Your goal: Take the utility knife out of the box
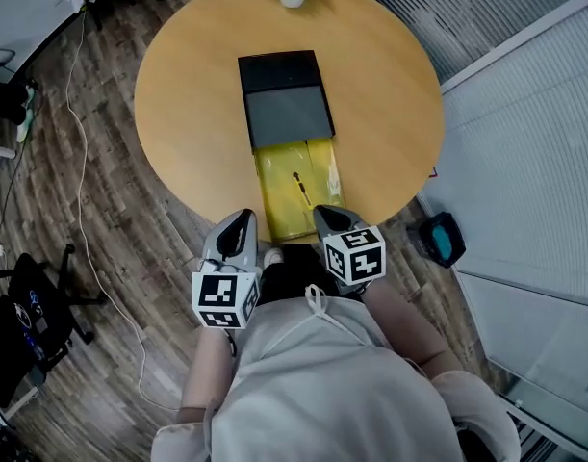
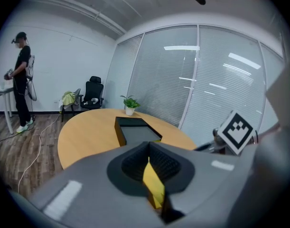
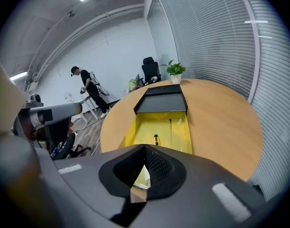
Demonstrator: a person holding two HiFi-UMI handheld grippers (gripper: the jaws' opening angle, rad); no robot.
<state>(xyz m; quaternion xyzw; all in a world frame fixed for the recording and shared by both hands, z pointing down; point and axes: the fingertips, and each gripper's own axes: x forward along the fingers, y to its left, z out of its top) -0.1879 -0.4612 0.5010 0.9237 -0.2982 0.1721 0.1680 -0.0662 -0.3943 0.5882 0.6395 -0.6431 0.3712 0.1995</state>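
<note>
Left gripper [image 1: 242, 219] and right gripper [image 1: 325, 216] — jaws clenched, empty — hover at the table's [image 1: 188, 104] six o'clock edge, apparently lined up on the utility knife [image 1: 300, 190] in the open box [image 1: 325, 158].

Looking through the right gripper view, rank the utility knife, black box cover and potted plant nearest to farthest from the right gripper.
1. utility knife, in the yellow tray, just ahead.
2. black box cover, behind the tray.
3. potted plant, at the table far edge.
</note>
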